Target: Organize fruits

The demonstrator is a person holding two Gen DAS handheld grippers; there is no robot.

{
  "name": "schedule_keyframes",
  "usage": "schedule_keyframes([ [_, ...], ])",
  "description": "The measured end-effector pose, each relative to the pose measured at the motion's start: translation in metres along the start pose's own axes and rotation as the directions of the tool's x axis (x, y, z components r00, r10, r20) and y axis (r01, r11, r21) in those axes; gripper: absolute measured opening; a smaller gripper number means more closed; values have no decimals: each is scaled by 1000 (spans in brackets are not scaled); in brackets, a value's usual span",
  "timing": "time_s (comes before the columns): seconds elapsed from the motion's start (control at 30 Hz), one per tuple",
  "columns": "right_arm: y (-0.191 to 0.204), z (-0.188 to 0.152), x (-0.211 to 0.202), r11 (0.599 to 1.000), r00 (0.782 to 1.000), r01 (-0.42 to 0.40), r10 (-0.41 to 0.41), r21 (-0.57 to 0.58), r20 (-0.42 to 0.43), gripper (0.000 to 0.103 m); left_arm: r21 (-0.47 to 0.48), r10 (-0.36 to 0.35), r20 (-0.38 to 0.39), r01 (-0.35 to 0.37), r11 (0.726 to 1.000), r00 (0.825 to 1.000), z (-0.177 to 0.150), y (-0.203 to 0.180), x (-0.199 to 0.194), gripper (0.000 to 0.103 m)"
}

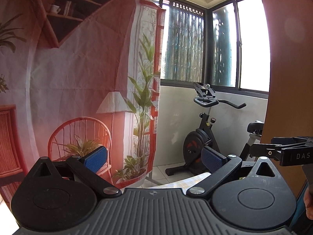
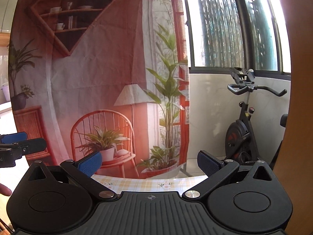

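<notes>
No fruit shows in either view. My left gripper (image 1: 154,156) is open and empty, held level, pointing at the printed backdrop. My right gripper (image 2: 149,163) is open and empty too, raised above the far edge of a table with a yellow checked cloth (image 2: 137,184). The right gripper also shows at the right edge of the left wrist view (image 1: 283,150). The left gripper shows at the left edge of the right wrist view (image 2: 17,145). The two are side by side at about the same height.
A hanging cloth backdrop (image 2: 97,68) printed with a room scene stands behind the table. An exercise bike (image 2: 244,129) stands to the right under the windows. A brown wooden panel (image 1: 289,78) closes off the right side.
</notes>
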State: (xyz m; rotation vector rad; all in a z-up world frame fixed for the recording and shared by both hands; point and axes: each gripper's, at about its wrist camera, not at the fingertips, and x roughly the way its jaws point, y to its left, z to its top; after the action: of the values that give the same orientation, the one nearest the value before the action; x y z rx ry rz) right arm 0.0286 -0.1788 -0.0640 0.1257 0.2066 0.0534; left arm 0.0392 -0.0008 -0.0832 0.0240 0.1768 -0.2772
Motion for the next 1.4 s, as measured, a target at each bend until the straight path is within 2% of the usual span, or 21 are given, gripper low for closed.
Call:
schedule_keyframes([
  [0.23, -4, 5, -11, 1000, 999, 29, -29, 2, 27, 103, -23, -7, -1, 7, 1000, 1000, 2, 1, 2, 103],
  [0.47, -10, 7, -15, 999, 999, 40, -41, 18, 28, 103, 14, 1, -8, -1, 1000, 1000, 1, -4, 2, 103],
  [1.4, -8, -2, -3, 998, 998, 52, -51, 36, -23, 103, 8, 3, -67, -3, 1000, 998, -2, -3, 10, 103],
])
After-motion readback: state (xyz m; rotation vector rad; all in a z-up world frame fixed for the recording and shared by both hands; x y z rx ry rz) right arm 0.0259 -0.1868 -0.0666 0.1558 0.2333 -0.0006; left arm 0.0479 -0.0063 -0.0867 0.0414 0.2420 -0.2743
